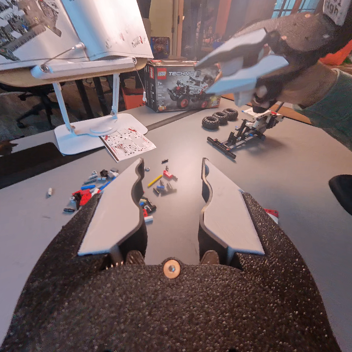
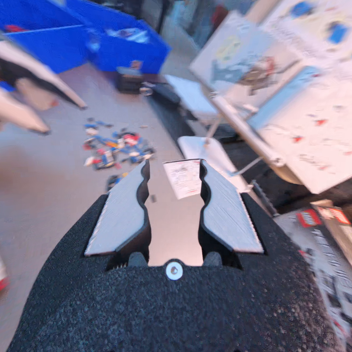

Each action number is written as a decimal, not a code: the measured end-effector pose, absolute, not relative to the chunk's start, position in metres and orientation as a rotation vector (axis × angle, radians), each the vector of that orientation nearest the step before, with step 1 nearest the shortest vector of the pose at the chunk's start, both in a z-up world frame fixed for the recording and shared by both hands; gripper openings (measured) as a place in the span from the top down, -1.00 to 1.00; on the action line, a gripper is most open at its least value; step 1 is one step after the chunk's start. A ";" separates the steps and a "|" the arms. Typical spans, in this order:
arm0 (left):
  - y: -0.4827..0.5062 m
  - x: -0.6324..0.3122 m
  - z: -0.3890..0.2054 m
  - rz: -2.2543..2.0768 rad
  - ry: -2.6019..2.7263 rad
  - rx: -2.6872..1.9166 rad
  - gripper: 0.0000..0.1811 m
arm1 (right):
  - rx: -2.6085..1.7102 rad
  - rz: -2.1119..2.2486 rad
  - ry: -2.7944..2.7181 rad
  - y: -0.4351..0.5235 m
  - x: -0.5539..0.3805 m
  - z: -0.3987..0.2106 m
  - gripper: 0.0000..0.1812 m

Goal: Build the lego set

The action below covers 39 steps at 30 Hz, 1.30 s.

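With both sets of jaws apart and empty: loose pieces (image 1: 122, 186) scattered centre-left on surface (image 1: 190, 238), just ahead of left gripper (image 1: 172, 162), nearer than right gripper (image 2: 174, 162). Chassis (image 1: 245, 135) upper right, long axis diagonal; 3 tyres (image 1: 220, 119) beside it; 1 box (image 1: 181, 87).

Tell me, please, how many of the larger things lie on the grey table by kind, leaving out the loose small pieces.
Black tyres: 3
Part-built chassis: 1
Set box: 1
Sticker sheet: 1
White book stand: 1
Total: 7
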<state>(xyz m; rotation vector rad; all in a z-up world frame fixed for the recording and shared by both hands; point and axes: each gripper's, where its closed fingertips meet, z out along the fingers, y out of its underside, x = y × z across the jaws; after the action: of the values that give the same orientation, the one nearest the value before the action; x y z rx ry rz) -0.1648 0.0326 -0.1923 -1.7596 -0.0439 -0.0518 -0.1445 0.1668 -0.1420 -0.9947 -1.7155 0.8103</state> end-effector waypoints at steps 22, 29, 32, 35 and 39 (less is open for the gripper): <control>0.251 -0.366 -0.136 0.569 0.046 -1.919 0.95 | -1.385 0.712 -1.019 0.369 -0.305 -0.110 -0.16; 0.197 -0.411 -0.125 0.085 -0.523 -1.607 0.92 | -1.377 0.716 -1.023 0.367 -0.301 -0.112 -0.08; 0.178 -0.410 -0.146 -0.128 -0.663 -1.535 0.83 | -1.378 0.698 -1.028 0.366 -0.302 -0.113 -0.04; 0.159 -0.403 -0.149 -0.104 -0.685 -1.485 0.81 | -1.365 0.692 -1.041 0.359 -0.304 -0.114 0.18; 0.151 -0.387 -0.124 -0.052 -0.606 -1.456 0.72 | -1.348 0.685 -1.080 0.350 -0.309 -0.116 0.50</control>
<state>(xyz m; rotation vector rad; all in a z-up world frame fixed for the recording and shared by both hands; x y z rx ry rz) -0.3868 0.1507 -0.1241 -1.4558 -0.6065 -0.0520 -0.3089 0.3496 -0.1162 -1.3482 -1.0798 0.6853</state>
